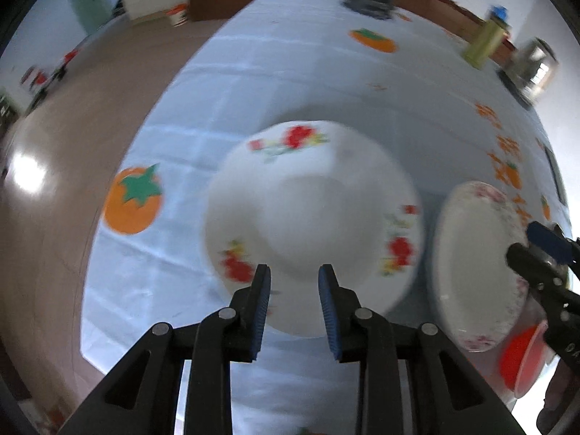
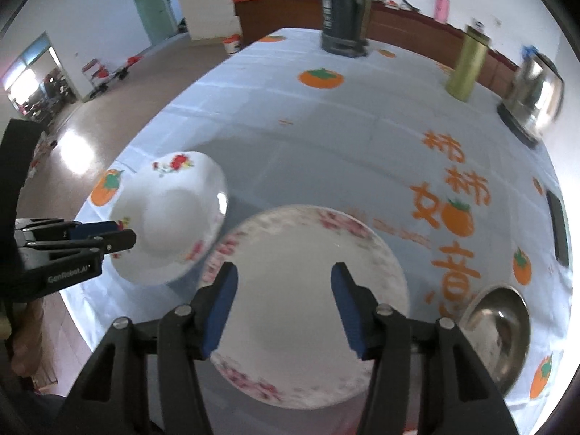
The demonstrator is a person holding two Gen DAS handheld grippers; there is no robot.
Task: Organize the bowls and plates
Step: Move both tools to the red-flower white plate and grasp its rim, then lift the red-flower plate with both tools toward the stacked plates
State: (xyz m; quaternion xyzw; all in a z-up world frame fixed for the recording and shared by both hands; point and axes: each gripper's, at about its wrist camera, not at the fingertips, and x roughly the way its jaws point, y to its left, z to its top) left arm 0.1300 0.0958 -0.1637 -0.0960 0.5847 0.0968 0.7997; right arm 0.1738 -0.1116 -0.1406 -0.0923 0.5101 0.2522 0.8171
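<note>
Flanking both parted, empty grippers' plates (image 2: pixel 308 301): steel bowl (image 2: pixel 498 337), flask (image 2: pixel 467 63), kettle (image 2: pixel 533 96).

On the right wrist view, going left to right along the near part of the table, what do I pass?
Left hand-held gripper → red-flowered white bowl → pink-flowered plate → steel bowl.

bare cloth (image 2: pixel 308 145) mid-table, bowl (image 2: pixel 170 214) and plate (image 2: pixel 308 290) crowd near edge, bottles (image 2: pixel 465 65) far
</note>
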